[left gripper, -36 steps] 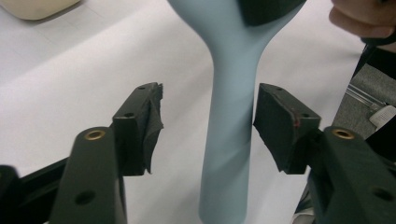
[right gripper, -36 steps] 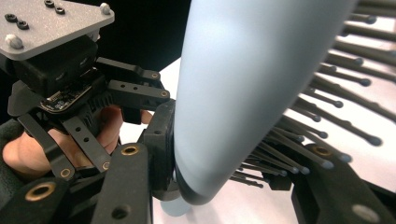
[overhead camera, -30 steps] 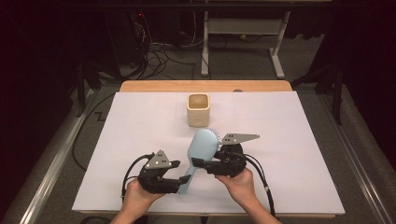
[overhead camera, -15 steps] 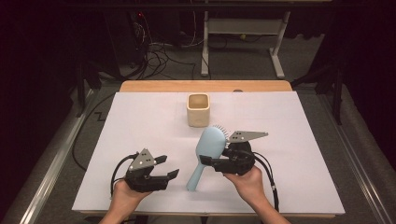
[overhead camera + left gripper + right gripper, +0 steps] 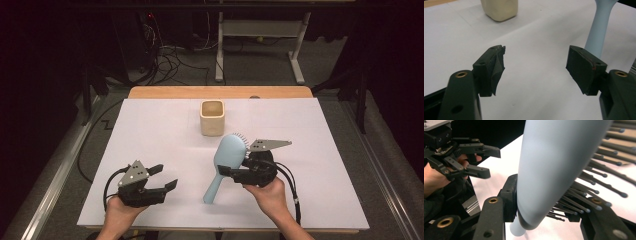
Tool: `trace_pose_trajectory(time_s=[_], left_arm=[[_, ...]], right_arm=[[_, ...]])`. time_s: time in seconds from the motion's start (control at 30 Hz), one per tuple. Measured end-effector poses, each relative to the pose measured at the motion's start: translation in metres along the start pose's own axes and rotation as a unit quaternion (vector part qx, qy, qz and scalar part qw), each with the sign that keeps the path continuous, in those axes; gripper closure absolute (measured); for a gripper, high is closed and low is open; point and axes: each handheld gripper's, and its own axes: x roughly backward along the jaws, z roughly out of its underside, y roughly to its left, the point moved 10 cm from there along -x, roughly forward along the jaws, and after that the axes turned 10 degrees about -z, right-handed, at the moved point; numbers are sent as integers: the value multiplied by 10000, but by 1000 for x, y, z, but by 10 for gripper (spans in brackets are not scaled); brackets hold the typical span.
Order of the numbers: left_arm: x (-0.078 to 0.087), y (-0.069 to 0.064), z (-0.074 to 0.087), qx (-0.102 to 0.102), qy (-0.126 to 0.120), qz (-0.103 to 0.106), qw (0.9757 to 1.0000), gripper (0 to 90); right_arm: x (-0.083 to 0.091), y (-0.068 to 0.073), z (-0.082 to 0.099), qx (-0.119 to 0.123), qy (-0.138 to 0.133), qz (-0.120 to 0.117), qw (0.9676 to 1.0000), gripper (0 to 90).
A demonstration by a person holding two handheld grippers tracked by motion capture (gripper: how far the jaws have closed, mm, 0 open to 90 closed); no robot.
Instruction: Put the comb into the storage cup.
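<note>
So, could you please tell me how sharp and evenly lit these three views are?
High view: the white table cover is bright and evenly lit, the room behind falls to near black, and the cup is slightly soft. Left gripper view: the tongs are fairly sharp, the cup behind them soft. Right gripper view: the brush is close and blurred, its bristles streaky.

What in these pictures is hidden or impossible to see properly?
- Cup inside: high view, too shadowed and small to tell contents.
- Cup top: left gripper view, cut off by the upper edge.
- Hairbrush head: right gripper view, cut off by the frame.
- Hairbrush bristles: high view, mostly hidden behind the brush's back.
</note>
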Motion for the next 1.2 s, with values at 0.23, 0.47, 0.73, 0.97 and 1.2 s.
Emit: trace_pose_trajectory(time_s=[0.23, 0.47, 0.73, 0.97, 1.2], left_arm=[[9, 21, 9, 221, -217, -253, 9992, 294], [14, 36, 23, 268, -310, -449, 9981, 280], [17, 47, 31, 473, -482, -488, 9965, 271], [18, 62, 38, 621, -588, -685, 9940, 282], [14, 70, 47, 799, -490, -735, 9929, 286]], right_arm=[[5, -3, 1, -5, 20, 65, 10000, 551], [14, -9, 3, -41, 77, 201, 9998, 551], [24, -15, 1, -23, -22, 353, 9994, 549], [35, -20, -2, -64, -56, 483, 9988, 548], [40, -26, -5, -88, -53, 594, 9982, 547]])
